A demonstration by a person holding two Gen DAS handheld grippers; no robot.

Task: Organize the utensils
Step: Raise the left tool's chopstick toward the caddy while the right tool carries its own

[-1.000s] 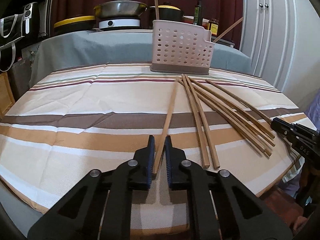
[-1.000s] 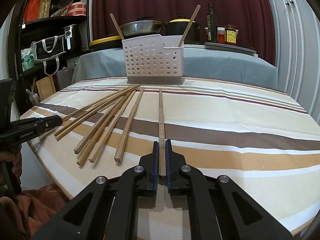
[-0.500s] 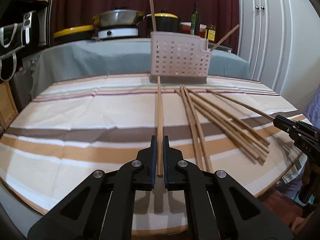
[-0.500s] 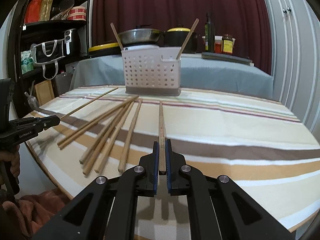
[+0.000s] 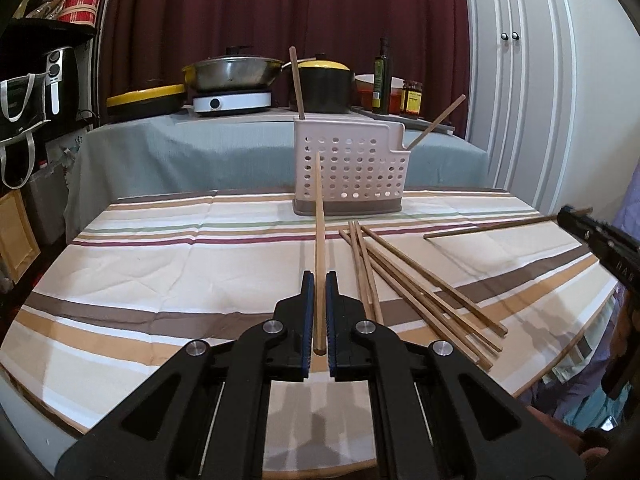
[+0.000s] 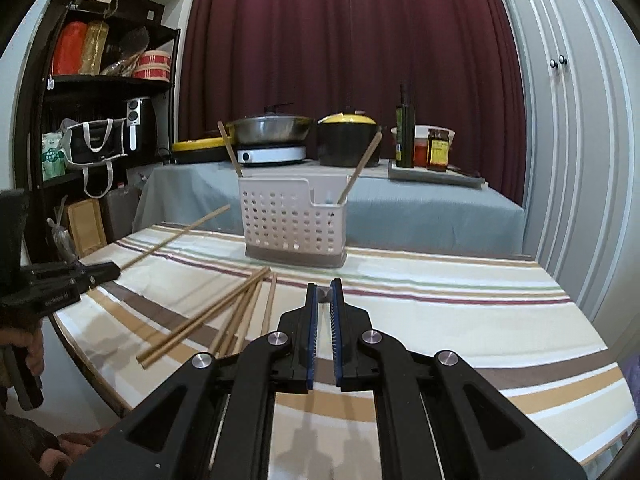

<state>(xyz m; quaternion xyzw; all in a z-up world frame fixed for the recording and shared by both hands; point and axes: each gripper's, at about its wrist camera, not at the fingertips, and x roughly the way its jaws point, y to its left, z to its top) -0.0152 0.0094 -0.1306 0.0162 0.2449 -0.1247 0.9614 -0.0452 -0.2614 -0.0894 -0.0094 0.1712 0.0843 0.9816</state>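
Observation:
My left gripper (image 5: 319, 276) is shut on a wooden chopstick (image 5: 319, 216), held off the table with its tip in line with the perforated white basket (image 5: 352, 172). At the right edge my right gripper (image 5: 572, 216) holds a second chopstick (image 5: 492, 226) out over the cloth. In the right wrist view the right gripper (image 6: 325, 286) has its jaws close together, and only a stub shows between them. The left gripper (image 6: 112, 270) shows at the left with its chopstick (image 6: 176, 236). Several loose chopsticks (image 5: 420, 292) lie on the striped cloth. Two chopsticks (image 5: 297, 84) stand in the basket.
Behind the table a grey-covered counter (image 5: 200, 148) carries pans, a pot and bottles. A dark shelf with bags (image 6: 92, 144) stands at the left, and white cupboard doors (image 6: 580, 160) at the right. A hand (image 6: 24, 356) grips the left tool beyond the round table edge (image 6: 92, 364).
Both grippers have lifted their chopsticks off the cloth and risen. The left chopstick now points at the basket, and the right one has swung out over the table.

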